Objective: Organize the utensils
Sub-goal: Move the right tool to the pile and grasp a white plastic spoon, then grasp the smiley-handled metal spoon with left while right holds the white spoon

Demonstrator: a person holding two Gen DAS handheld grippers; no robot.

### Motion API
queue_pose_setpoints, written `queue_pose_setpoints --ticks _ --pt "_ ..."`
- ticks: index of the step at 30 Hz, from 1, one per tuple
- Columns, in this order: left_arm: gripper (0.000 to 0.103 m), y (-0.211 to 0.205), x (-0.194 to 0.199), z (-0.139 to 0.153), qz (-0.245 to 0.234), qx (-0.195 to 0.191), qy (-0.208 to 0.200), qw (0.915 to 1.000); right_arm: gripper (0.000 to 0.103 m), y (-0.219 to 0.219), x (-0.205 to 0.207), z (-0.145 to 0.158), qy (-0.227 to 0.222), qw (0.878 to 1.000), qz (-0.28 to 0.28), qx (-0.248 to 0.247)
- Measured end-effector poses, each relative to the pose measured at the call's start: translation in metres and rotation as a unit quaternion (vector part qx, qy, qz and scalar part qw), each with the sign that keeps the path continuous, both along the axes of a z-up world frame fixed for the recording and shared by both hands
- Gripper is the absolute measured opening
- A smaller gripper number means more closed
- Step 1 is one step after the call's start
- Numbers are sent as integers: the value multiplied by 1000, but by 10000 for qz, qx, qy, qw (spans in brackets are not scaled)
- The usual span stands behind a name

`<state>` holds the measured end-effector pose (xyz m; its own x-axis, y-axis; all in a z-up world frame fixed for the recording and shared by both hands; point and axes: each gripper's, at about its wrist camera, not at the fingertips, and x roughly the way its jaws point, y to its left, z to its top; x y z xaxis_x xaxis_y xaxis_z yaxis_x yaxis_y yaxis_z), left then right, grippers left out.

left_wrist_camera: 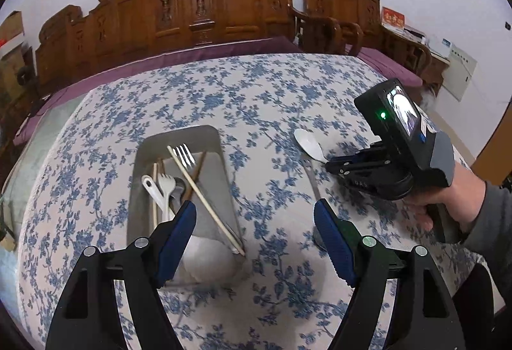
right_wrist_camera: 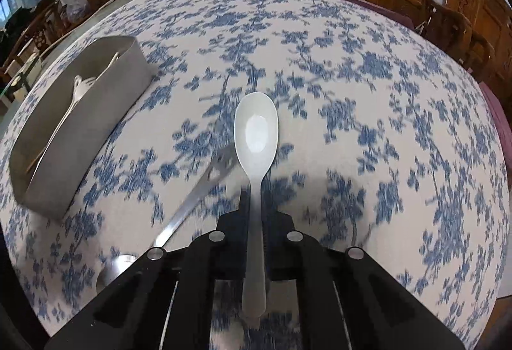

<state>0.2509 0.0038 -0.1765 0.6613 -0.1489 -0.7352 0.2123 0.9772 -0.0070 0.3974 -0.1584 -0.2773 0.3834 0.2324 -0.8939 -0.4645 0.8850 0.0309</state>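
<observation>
Left gripper [left_wrist_camera: 254,230]: you tilt it downward beside the tray [left_wrist_camera: 140,164], fingers spread, empty.
Right gripper [right_wrist_camera: 255,199]: angled steeply down (hand [left_wrist_camera: 448,202] behind), fingers clamping the white spoon [right_wrist_camera: 256,132].

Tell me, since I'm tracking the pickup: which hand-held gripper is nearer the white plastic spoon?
Right hand-held gripper clamps the white plastic spoon; left hand-held gripper hangs open apart.

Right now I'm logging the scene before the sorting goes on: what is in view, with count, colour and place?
tray: one, grey, left on the tablecloth
utensils in tray: several; metal fork, white plastic pieces, wooden chopsticks
white spoon: one, clamped by its handle
metal utensil: one, silver, lying on the cloth between tray and spoon
tablecloth: one, white with blue flowers
wooden bench: brown, behind the table
left gripper: black, blue fingers, open
right gripper: black, shut on the spoon
hand: one, holding the right gripper
</observation>
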Motion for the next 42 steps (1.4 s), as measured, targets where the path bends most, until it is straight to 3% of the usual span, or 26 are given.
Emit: queue_pose_setpoints --ticks 13,20,22,34,42 --pt "73 -31 -17 -3 -139 -62 276 9995 9 -35 -81 34 -228 9991 -53 350" --pt "72 -39 -8 -22 -25 -125 593 9982 9 -48 -120 43 -318 9977 -29 601" --pt "67 -43 -6 -27 -9 -135 668 9977 9 -53 -127 43 -320 9976 -41 620" --pt "48 -78 25 -55 -216 -63 1058 9941 9 -72 -133 34 -315 9981 -57 522" --pt "46 -90 59 -83 -103 -30 1446 9894 9 -84 -126 39 -393 9970 -206 639"
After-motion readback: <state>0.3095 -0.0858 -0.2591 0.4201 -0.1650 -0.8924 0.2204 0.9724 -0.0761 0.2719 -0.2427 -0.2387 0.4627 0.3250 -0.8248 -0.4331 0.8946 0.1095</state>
